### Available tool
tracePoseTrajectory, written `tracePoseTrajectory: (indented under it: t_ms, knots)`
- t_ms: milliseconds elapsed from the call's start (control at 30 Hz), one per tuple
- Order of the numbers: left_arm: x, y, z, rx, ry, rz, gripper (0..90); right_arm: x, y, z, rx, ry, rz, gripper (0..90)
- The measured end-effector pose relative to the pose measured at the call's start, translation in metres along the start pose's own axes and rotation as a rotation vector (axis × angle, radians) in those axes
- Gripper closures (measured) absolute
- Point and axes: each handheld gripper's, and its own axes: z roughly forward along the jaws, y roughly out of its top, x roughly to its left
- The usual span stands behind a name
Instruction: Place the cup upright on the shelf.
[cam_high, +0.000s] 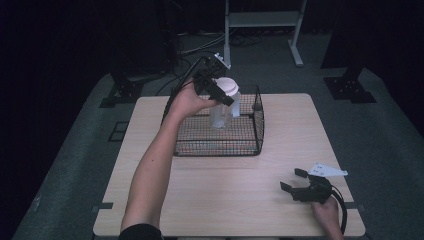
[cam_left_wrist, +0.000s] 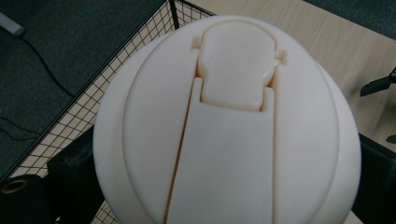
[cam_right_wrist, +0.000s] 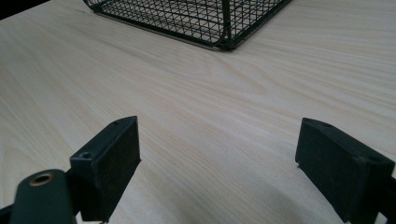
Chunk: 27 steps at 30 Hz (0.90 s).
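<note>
The clear bottle (cam_high: 220, 112) stood upright inside the black wire basket (cam_high: 250, 145). It had a round cream lid (cam_left_wrist: 229, 126) with a flip cap, which was shut.

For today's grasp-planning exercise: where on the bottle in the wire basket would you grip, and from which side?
Grip the bottle just below its wide cream lid, coming from above: it stands upright inside the wire basket, whose walls block a low side approach. The left gripper already straddles it there.
</note>
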Motion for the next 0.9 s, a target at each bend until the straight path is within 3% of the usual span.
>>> tracePoseTrajectory:
  t_ms: [300, 733, 900]
  knots:
    - [0.013, -0.01, 0.019, 0.007, 0.003, -0.044, 5.1, -0.001, 0.0, 0.0, -0.005, 0.004, 0.002, 12.9]
    - [0.018, -0.025, 0.052, 0.015, -0.011, -0.081, 5.1, -0.002, 0.0, 0.0, -0.014, 0.01, 0.01, 12.9]
    - [0.019, -0.03, 0.06, 0.011, 0.004, -0.084, 5.1, -0.001, 0.0, 0.0, -0.011, 0.008, 0.012, 12.9]
